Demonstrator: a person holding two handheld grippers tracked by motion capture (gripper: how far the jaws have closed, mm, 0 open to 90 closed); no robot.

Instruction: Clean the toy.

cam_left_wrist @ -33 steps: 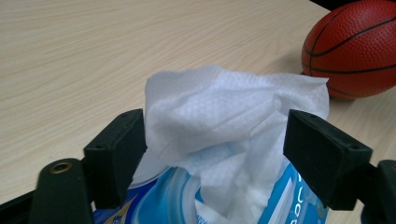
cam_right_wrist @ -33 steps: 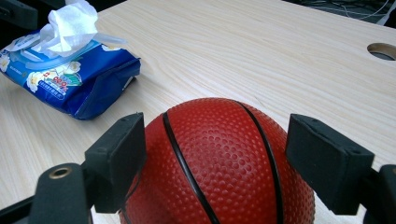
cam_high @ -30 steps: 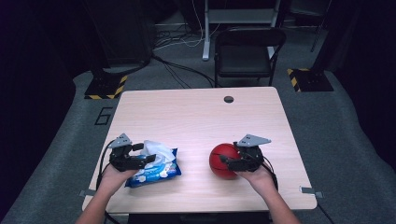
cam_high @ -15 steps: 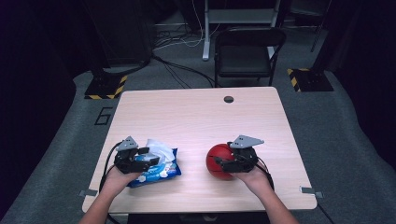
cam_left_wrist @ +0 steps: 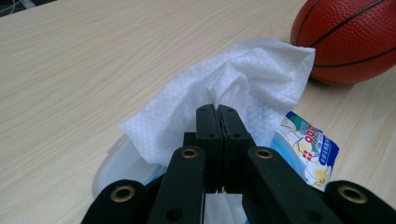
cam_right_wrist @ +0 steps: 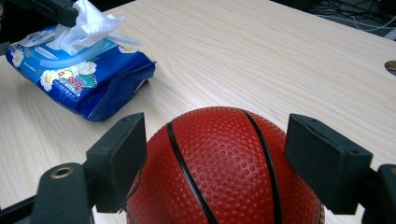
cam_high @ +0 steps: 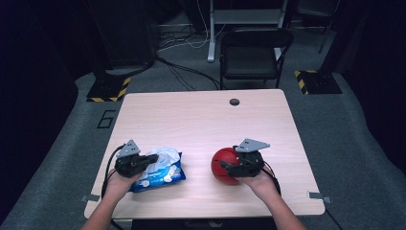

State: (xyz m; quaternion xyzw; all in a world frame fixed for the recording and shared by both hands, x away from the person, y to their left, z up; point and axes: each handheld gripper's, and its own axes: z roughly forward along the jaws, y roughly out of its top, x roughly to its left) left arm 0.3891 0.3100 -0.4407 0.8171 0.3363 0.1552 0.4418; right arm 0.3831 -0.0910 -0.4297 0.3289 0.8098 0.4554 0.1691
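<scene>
A blue pack of wet wipes point(cam_high: 160, 175) lies near the table's front left, with a white wipe point(cam_high: 163, 155) sticking up from its lid. My left gripper point(cam_high: 152, 159) is shut on that wipe. In the left gripper view its jaws have just been closing and now pinch the wipe point(cam_left_wrist: 224, 88) at the tips point(cam_left_wrist: 218, 112). A red mini basketball point(cam_high: 222, 165) rests on the table at the front right. My right gripper point(cam_high: 225, 167) straddles it, and in the right gripper view both pads press the ball's point(cam_right_wrist: 224, 163) sides.
The wooden table point(cam_high: 201, 120) has a small round cable hole point(cam_high: 234, 102) near its far edge. A black chair point(cam_high: 253, 52) stands behind it. Cables and yellow-black striped stand bases point(cam_high: 107, 91) lie on the grey floor.
The left gripper's jaws have closed on the white wipe at the top of the pack. The right gripper and the ball have barely shifted.
</scene>
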